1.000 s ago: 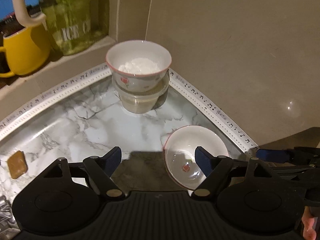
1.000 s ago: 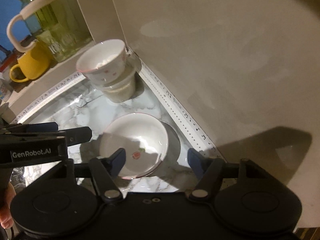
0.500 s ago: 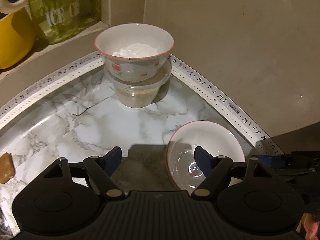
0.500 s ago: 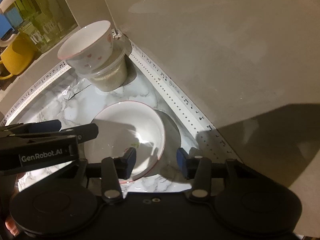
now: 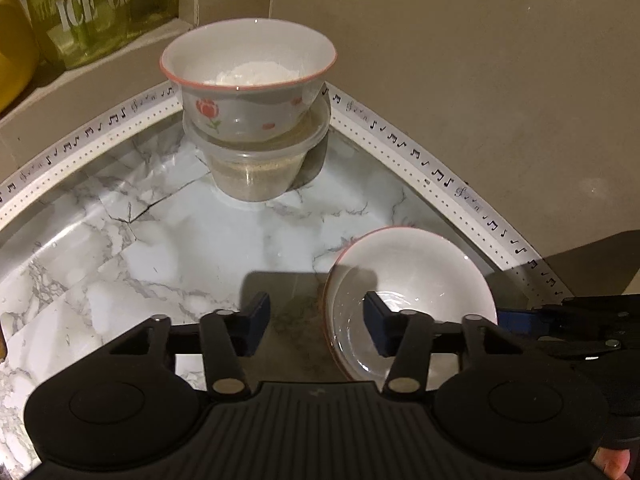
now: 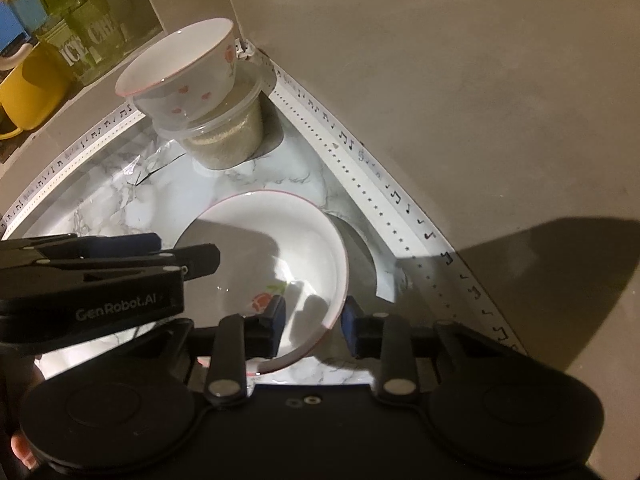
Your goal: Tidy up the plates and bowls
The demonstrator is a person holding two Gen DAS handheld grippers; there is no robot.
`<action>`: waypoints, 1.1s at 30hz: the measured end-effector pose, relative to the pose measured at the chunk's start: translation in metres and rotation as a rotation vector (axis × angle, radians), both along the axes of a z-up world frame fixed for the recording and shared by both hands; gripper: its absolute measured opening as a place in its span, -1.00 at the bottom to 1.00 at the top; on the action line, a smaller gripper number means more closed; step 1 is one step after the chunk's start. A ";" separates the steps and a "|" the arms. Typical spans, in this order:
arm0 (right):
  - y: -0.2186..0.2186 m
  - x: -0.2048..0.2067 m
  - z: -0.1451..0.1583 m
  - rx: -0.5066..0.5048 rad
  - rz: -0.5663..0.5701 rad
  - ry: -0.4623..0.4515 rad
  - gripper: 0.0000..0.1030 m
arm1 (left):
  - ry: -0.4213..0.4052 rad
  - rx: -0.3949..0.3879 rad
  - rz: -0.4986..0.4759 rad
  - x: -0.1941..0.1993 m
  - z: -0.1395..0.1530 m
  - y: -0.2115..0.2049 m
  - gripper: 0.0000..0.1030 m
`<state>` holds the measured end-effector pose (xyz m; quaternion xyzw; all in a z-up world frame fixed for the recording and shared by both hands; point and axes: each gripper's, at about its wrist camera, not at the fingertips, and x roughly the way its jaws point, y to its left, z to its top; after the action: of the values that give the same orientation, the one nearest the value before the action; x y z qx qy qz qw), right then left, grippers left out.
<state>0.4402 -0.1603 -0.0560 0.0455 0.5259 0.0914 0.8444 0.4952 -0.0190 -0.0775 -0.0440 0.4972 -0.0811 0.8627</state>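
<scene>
Both views are dim and warm-toned, lit mostly from above and behind the cameras. The marble counter (image 5: 168, 240) takes the brightest light and shows soft glare patches. A hard dark shadow falls across the beige wall (image 6: 480, 120) at the right, and the empty bowl (image 6: 288, 248) carries gripper shadows inside, with small glints on its glaze. Fisheye distortion bends the patterned border strip (image 5: 420, 168) into a curve, and the corners go black. The green jar (image 5: 92, 8) looks slightly soft.
</scene>
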 end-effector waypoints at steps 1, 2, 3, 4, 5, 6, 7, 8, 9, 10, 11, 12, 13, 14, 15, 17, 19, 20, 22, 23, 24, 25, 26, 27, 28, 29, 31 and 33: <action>0.000 0.000 0.000 -0.003 -0.001 -0.001 -0.45 | 0.002 0.000 -0.001 0.000 -0.001 0.001 -0.09; 0.000 0.000 -0.001 -0.004 -0.001 -0.001 -0.47 | 0.004 0.000 -0.002 0.000 -0.002 0.001 -0.15; 0.000 0.001 -0.001 -0.005 0.001 -0.002 -0.49 | 0.007 -0.001 -0.002 0.001 -0.002 0.001 -0.17; -0.001 0.001 -0.001 -0.006 0.001 -0.002 -0.53 | 0.010 -0.002 0.000 0.001 -0.003 0.002 -0.17; -0.001 0.000 -0.001 -0.008 0.001 -0.002 -0.57 | 0.012 -0.004 0.004 0.001 -0.004 0.003 -0.17; -0.002 0.000 -0.001 -0.010 -0.001 -0.003 -0.59 | 0.016 -0.005 0.007 0.002 -0.005 0.003 -0.18; -0.002 0.000 -0.001 -0.014 -0.004 -0.004 -0.65 | 0.021 -0.007 0.007 0.002 -0.006 0.004 -0.18; -0.003 0.001 -0.002 -0.019 -0.005 -0.004 -0.69 | 0.025 -0.008 0.003 0.002 -0.007 0.004 -0.25; -0.004 0.000 -0.002 -0.020 -0.005 -0.005 -0.70 | 0.029 -0.004 0.000 0.003 -0.008 0.003 -0.30; -0.004 0.000 -0.002 -0.018 -0.007 -0.005 -0.71 | 0.033 -0.004 -0.003 0.003 -0.009 0.002 -0.36; -0.005 0.000 -0.002 -0.016 -0.009 -0.005 -0.71 | 0.035 -0.008 -0.006 0.003 -0.010 0.002 -0.36; -0.004 0.000 -0.002 -0.017 -0.007 -0.006 -0.71 | 0.033 -0.008 -0.006 0.003 -0.010 0.002 -0.37; -0.004 0.000 -0.002 -0.021 -0.003 -0.009 -0.71 | 0.028 -0.005 -0.005 0.002 -0.009 0.002 -0.40; -0.003 -0.001 -0.002 -0.023 -0.002 -0.011 -0.71 | 0.028 -0.008 -0.006 0.002 -0.010 0.002 -0.52; -0.003 -0.001 -0.002 -0.022 -0.003 -0.011 -0.71 | 0.033 -0.013 -0.008 0.002 -0.010 0.002 -0.60; -0.003 -0.001 -0.002 -0.023 -0.001 -0.014 -0.72 | 0.037 -0.021 -0.013 0.003 -0.010 0.002 -0.69; -0.003 -0.001 -0.002 -0.021 -0.004 -0.016 -0.72 | 0.032 -0.016 -0.019 0.002 -0.009 0.001 -0.74; -0.003 -0.001 -0.002 -0.022 -0.002 -0.018 -0.72 | 0.030 -0.017 -0.022 0.001 -0.008 0.001 -0.81; -0.003 -0.001 -0.002 -0.018 0.001 -0.019 -0.73 | 0.025 -0.007 -0.027 -0.001 -0.007 -0.002 -0.83; -0.003 -0.001 -0.002 -0.018 0.000 -0.020 -0.73 | 0.024 -0.003 -0.028 -0.001 -0.007 -0.003 -0.83; -0.003 -0.002 -0.002 -0.018 -0.002 -0.021 -0.73 | 0.024 -0.005 -0.028 -0.001 -0.006 -0.003 -0.83; -0.003 -0.002 -0.002 -0.016 -0.006 -0.022 -0.74 | 0.026 -0.010 -0.026 -0.001 -0.006 -0.002 -0.83; -0.003 -0.002 -0.002 -0.015 -0.008 -0.022 -0.74 | 0.028 -0.014 -0.024 -0.001 -0.006 -0.002 -0.83; -0.003 -0.002 -0.002 -0.015 -0.007 -0.023 -0.75 | 0.030 -0.014 -0.022 -0.002 -0.005 -0.002 -0.83; -0.003 -0.002 -0.002 -0.014 -0.007 -0.024 -0.75 | 0.031 -0.012 -0.021 -0.003 -0.005 -0.002 -0.83; -0.003 -0.003 -0.002 -0.015 -0.004 -0.027 -0.75 | 0.032 -0.011 -0.019 -0.003 -0.005 -0.002 -0.83; -0.001 -0.005 -0.001 -0.020 0.005 -0.030 -0.75 | 0.038 -0.013 -0.010 -0.005 -0.004 -0.001 -0.83; 0.000 -0.006 0.001 -0.019 0.007 -0.032 -0.76 | 0.040 -0.018 -0.005 -0.006 -0.003 0.001 -0.83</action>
<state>0.4342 -0.1604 -0.0555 0.0342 0.5133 0.0901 0.8528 0.4891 -0.0183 -0.0808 -0.0523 0.5136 -0.0868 0.8520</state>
